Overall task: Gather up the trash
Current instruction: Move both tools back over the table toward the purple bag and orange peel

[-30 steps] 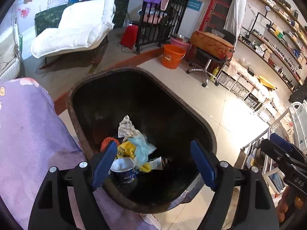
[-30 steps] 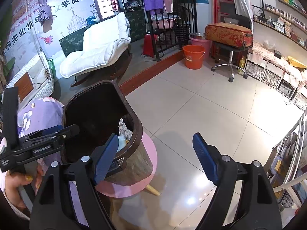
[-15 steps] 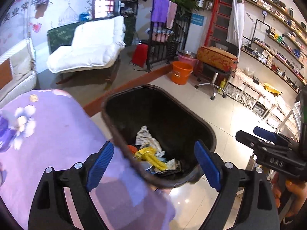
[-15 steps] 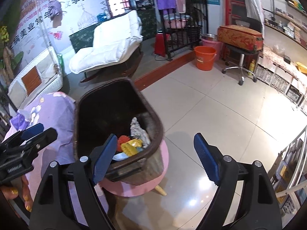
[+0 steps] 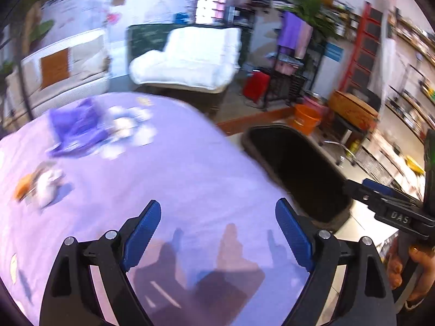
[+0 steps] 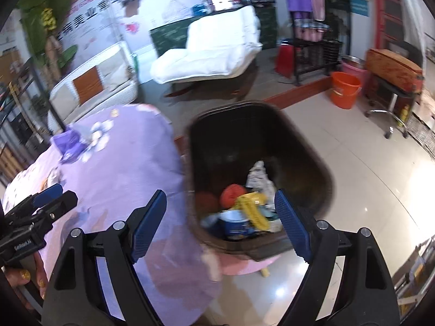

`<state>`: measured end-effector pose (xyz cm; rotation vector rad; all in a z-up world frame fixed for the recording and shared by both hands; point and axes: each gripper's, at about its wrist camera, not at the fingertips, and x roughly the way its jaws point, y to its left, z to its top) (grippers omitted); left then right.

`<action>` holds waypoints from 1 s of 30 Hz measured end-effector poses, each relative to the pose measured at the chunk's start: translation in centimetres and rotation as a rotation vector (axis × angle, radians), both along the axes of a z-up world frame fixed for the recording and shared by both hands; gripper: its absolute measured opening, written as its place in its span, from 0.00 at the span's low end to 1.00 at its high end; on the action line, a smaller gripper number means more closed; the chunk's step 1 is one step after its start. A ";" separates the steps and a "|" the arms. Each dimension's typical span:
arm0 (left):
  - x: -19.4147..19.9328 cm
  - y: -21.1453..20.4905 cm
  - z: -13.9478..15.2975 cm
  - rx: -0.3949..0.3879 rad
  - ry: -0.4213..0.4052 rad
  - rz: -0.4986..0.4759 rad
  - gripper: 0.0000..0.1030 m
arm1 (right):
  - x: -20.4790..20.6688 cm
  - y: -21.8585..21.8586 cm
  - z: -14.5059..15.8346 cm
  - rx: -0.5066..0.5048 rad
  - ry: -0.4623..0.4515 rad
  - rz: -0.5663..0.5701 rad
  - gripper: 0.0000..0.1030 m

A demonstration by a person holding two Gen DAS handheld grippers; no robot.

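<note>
A dark brown trash bin (image 6: 312, 146) stands beside a table with a purple cloth (image 5: 163, 168); the bin also shows in the left wrist view (image 5: 296, 168). In it lie a crumpled paper (image 6: 258, 176), an orange ball (image 6: 232, 193), a yellow wrapper (image 6: 252, 206) and a blue-and-white cup (image 6: 235, 224). My left gripper (image 5: 217, 233) is open and empty over the cloth. My right gripper (image 6: 220, 222) is open and empty above the bin's near rim. On the cloth at far left lie a white-and-orange scrap (image 5: 40, 184) and a purple wrapper with white scraps (image 5: 89, 127).
The bin stands on a pink stool (image 6: 252, 266) on the tiled floor. An orange bucket (image 6: 345, 89), a white lounge chair (image 6: 214, 51), an office chair and shelves stand further back. My right gripper shows at the right edge of the left wrist view (image 5: 391, 206).
Both grippers have swung left, away from the bin and toward the table. The left view now faces the purple cloth with scraps on it; the right view now looks into the bin.
</note>
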<state>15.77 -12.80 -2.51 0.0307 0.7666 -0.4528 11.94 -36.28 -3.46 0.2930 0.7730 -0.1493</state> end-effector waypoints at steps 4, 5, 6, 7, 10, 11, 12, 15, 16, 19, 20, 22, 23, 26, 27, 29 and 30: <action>0.1 4.8 -0.2 -0.006 0.019 0.098 0.83 | 1.7 3.3 0.2 0.012 0.006 0.093 0.79; 0.2 6.0 -0.2 -0.010 0.024 0.128 0.83 | 2.1 4.0 0.3 0.016 0.004 0.116 0.79; 0.3 7.1 -0.2 -0.015 0.027 0.150 0.83 | 2.3 4.9 0.3 0.017 0.003 0.135 0.79; 0.3 8.4 -0.1 -0.023 0.028 0.179 0.83 | 2.8 5.9 0.5 0.019 0.002 0.169 0.79; 0.6 11.4 -0.3 -0.011 0.029 0.235 0.83 | 3.8 7.9 0.8 0.023 -0.003 0.240 0.79; 0.7 12.4 -0.4 0.005 0.031 0.254 0.83 | 4.4 9.1 1.2 0.017 -0.014 0.283 0.79; 0.6 13.2 -0.4 0.013 0.033 0.268 0.83 | 4.9 9.9 1.4 0.011 -0.022 0.309 0.79; 1.0 16.6 -0.5 0.013 0.039 0.321 0.83 | 6.4 12.3 1.5 0.015 -0.036 0.370 0.79; 1.4 18.0 -0.7 0.012 0.043 0.339 0.83 | 7.2 13.1 1.6 0.024 -0.038 0.398 0.79; 2.2 20.6 -1.0 0.030 0.048 0.379 0.79 | 8.8 14.9 1.7 0.034 -0.039 0.434 0.79; 2.5 21.2 -1.0 0.037 0.047 0.386 0.77 | 9.5 15.6 1.7 0.038 -0.039 0.450 0.79; 4.0 23.1 -1.4 0.061 0.059 0.408 0.71 | 11.0 16.9 1.5 0.047 -0.031 0.483 0.79; 4.6 24.0 -1.7 0.073 0.072 0.419 0.69 | 11.3 17.3 1.5 0.047 -0.028 0.489 0.79; 6.5 26.1 -2.6 0.065 0.115 0.428 0.60 | 13.2 18.7 1.3 0.032 -0.008 0.512 0.79; 6.9 26.5 -2.7 0.068 0.122 0.425 0.59 | 13.8 19.1 1.2 0.029 -0.003 0.520 0.79; 8.2 26.8 -3.2 0.101 0.138 0.410 0.57 | 15.3 20.0 1.0 0.020 0.004 0.537 0.78; 8.7 26.9 -3.3 0.114 0.140 0.401 0.56 | 15.7 20.0 0.9 0.017 0.004 0.541 0.78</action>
